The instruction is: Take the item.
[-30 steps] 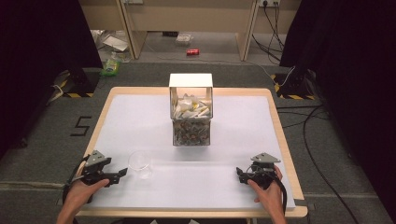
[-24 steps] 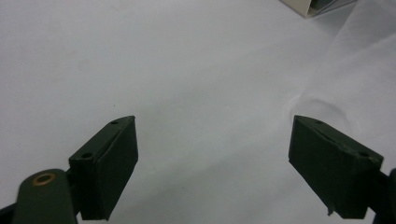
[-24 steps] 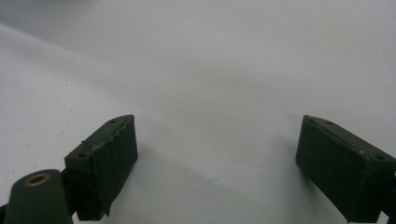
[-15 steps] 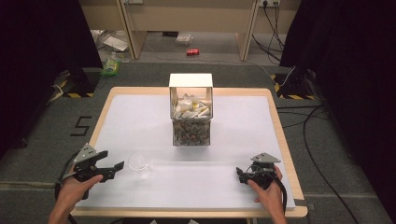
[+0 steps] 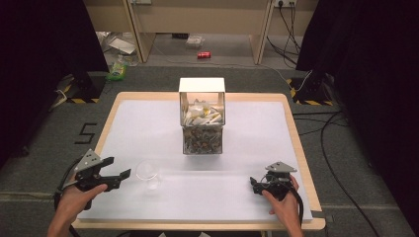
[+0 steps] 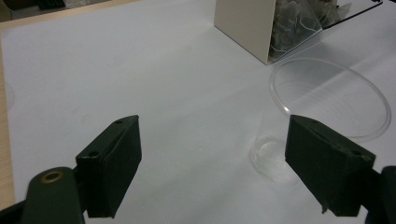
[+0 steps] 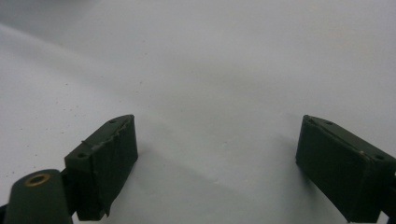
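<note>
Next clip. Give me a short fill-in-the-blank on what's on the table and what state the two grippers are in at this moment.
1. The clear plastic cup stands nearest the ____ gripper.
2. The jaws of the right gripper are ____, with nothing between them.
3. The two-tier box of packets stands at the table's ____.

Missing words: left; open; middle

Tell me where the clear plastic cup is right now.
In the high view the clear plastic cup stands on the table's near-left part, just right of the left gripper and in front of the box.
</note>
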`<state>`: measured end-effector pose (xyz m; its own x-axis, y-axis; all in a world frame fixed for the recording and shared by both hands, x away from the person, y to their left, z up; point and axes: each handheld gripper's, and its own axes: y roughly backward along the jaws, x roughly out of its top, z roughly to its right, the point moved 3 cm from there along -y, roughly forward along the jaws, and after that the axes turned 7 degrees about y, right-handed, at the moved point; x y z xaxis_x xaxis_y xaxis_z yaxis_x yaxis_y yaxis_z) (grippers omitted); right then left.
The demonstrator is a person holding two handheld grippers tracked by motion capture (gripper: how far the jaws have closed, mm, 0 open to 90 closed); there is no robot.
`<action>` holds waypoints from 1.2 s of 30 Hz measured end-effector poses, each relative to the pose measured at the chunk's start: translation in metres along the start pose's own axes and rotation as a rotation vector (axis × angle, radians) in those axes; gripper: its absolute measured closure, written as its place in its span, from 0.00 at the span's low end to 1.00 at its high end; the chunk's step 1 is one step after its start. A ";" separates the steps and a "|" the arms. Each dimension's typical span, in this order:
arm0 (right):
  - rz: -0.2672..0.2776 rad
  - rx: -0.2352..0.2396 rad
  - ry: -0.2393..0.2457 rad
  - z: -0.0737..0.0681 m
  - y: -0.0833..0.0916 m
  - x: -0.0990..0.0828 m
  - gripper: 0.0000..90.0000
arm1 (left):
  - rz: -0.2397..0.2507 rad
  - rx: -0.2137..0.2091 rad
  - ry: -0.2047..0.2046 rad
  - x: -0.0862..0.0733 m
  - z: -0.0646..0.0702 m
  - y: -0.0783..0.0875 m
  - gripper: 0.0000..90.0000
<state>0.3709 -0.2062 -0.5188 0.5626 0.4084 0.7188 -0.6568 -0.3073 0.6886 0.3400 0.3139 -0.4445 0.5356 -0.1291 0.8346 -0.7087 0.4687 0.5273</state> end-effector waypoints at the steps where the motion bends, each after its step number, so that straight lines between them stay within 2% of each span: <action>1: 0.001 0.000 0.005 0.000 0.000 0.000 0.15 | 0.007 0.001 -0.004 0.002 0.001 0.001 0.21; 9: 0.001 0.000 0.006 0.000 0.000 0.000 0.15 | 0.049 -0.019 -0.010 0.020 0.010 0.005 0.22; 14: 0.001 0.000 0.005 0.000 0.000 0.000 0.15 | 0.101 -0.037 -0.007 0.033 0.017 0.003 0.24; 18: 0.000 0.000 0.004 0.000 0.000 0.000 0.15 | 0.122 -0.072 -0.018 0.045 0.025 -0.001 0.26; 30: 0.001 0.000 0.005 0.000 0.000 0.000 0.15 | 0.125 -0.109 -0.029 0.053 0.036 -0.010 0.28; 36: 0.000 0.000 0.001 0.000 0.000 0.000 0.15 | 0.147 -0.132 -0.026 0.062 0.040 -0.010 0.29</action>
<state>0.3710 -0.2062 -0.5189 0.5622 0.4091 0.7187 -0.6567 -0.3074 0.6886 0.3618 0.2658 -0.3923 0.4173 -0.0723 0.9059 -0.7115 0.5942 0.3752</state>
